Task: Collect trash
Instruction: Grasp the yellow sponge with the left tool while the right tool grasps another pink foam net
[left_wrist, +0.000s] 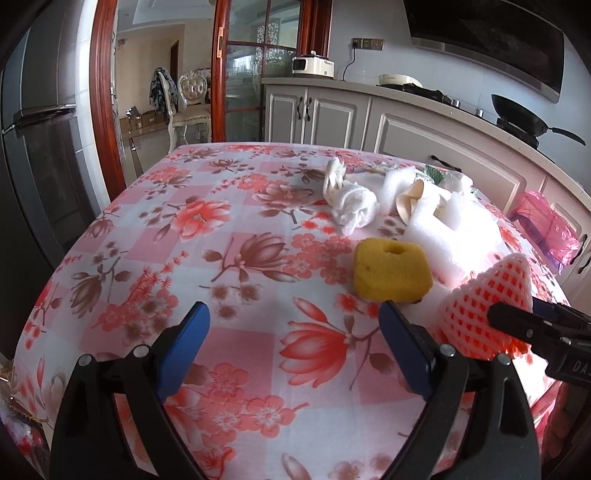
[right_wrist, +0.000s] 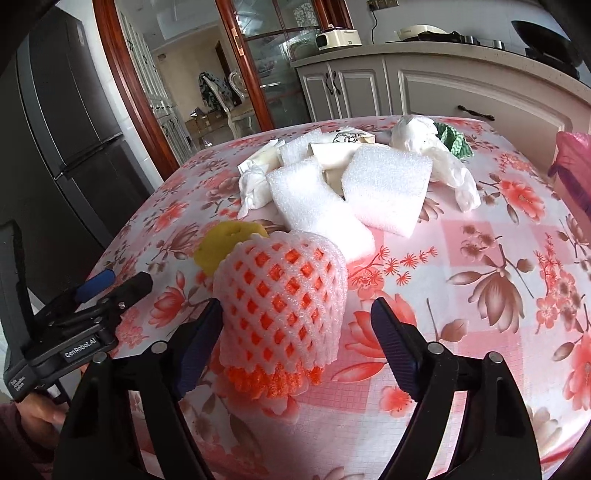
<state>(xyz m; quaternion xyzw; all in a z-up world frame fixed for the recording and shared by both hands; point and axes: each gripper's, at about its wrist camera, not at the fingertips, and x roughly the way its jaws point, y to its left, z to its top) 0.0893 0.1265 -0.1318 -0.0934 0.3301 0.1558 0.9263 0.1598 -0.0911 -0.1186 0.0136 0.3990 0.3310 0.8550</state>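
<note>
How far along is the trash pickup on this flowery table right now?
Nothing looks collected yet. In hand: the right gripper stands open around the orange foam fruit net, not yet clamped. The left gripper is open over bare cloth. Left: the yellow sponge, white foam sheets, crumpled tissues and wrappers.

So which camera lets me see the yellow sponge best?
The left wrist view. There the yellow sponge lies whole on the tablecloth, hole and all. In the right wrist view only a sliver of it peeks out behind the pink foam net.
</note>
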